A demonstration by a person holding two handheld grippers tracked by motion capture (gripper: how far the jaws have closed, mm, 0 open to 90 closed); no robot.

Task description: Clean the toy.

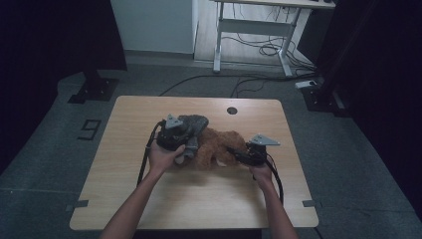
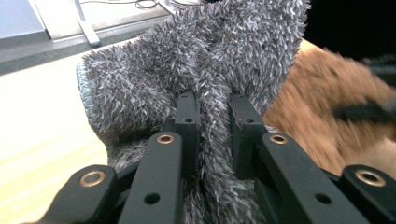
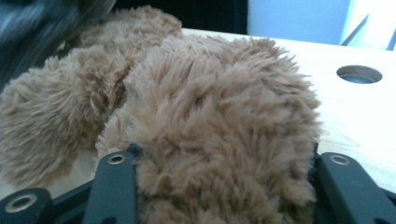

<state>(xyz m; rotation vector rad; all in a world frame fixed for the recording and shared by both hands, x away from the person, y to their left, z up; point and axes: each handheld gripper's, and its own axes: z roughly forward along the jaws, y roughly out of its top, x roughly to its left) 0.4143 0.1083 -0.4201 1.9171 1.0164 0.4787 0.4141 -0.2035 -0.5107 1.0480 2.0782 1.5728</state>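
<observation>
My left gripper is clenched on a fold of the grey shaggy cloth, lifted over the table middle; I should lift slowly so it peels off the brown plush toy. My right gripper grasps the toy's furry bulk, pinning it. The left gripper view shows the pinch; the high view shows the layout.

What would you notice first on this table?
The fluffy brown plush toy lying mid-table, with the right gripper around its furry end. Beside it, the left gripper pinches a shaggy grey cloth at the toy's left.
</observation>
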